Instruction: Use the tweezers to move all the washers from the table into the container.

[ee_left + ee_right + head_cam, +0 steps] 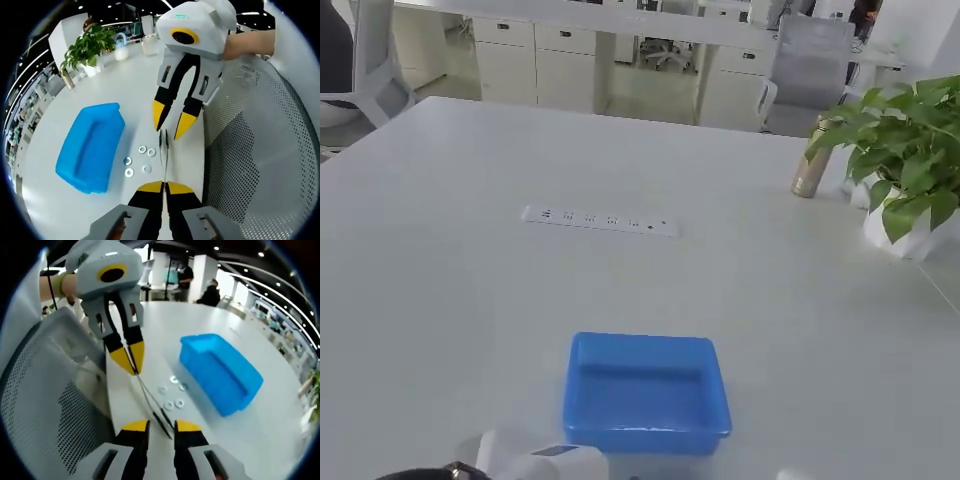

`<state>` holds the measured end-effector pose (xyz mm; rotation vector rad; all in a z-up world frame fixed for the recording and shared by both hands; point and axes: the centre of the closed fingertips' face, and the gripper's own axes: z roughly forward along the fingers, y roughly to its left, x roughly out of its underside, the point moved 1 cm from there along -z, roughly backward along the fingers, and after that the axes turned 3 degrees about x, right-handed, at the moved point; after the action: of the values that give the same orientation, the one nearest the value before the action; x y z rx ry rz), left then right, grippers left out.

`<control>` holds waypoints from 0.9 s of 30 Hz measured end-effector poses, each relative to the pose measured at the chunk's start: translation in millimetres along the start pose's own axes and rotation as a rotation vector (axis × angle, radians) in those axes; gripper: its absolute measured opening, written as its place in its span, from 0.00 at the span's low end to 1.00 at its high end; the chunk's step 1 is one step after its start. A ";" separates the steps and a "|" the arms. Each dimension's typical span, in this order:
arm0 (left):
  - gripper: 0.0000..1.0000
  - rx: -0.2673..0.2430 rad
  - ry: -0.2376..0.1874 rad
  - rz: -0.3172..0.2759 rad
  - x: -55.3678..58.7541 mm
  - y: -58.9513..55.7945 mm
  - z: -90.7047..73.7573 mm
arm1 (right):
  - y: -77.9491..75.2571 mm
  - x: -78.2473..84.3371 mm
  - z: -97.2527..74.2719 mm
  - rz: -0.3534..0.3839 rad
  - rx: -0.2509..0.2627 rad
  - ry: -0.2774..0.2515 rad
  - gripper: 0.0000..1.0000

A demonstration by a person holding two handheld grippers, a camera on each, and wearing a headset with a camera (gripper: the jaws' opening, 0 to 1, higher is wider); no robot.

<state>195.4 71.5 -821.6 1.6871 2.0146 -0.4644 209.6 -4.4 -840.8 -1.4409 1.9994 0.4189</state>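
In the left gripper view, the left gripper (163, 186) is closed on the tweezers (162, 152), five washers (129, 172) lie on the table (125, 85) at ten o'clock beside the blue container (112, 140), and at twelve o'clock the right gripper (166, 131) stands open around the tweezers' tip.

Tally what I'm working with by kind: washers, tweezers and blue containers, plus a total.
Washers: 5
Tweezers: 1
Blue container: 1
Total: 7
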 end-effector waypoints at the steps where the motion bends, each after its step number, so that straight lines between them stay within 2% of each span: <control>1: 0.00 -0.005 -0.010 0.002 -3.4 -0.7 -4.0 | 0.3 -0.2 0.1 0.001 -0.001 -0.001 0.15; 4: 0.00 -0.003 -0.042 -0.003 -11.0 -3.6 -11.2 | 1.1 -1.1 0.0 -0.002 -0.006 -0.004 0.15; 7: 0.00 0.009 -0.093 -0.018 -21.3 -8.6 -20.0 | 2.5 -1.8 0.5 -0.006 -0.016 -0.009 0.15; 11: 0.00 0.021 -0.145 -0.028 -32.0 -13.4 -27.1 | 11.5 -3.0 3.6 -0.041 -0.049 -0.006 0.15; 13: 0.00 0.023 -0.149 -0.023 -34.0 -14.4 -28.6 | 15.8 -4.1 4.3 -0.056 -0.063 -0.003 0.14; 18: 0.00 0.031 -0.126 0.021 -36.2 -13.9 -31.7 | 18.5 -9.0 5.0 -0.070 -0.083 -0.012 0.11; 24: 0.00 0.040 -0.151 0.041 -48.3 -13.2 -39.0 | 24.9 -14.3 6.8 -0.102 -0.116 -0.024 0.08; 27: 0.00 0.048 -0.157 0.065 -55.5 -14.9 -42.4 | 28.7 -17.9 7.7 -0.080 -0.138 -0.045 0.08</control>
<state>182.5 45.8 -756.3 1.6839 1.8447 -0.6068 188.9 23.3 -837.9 -1.5758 1.9015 0.5593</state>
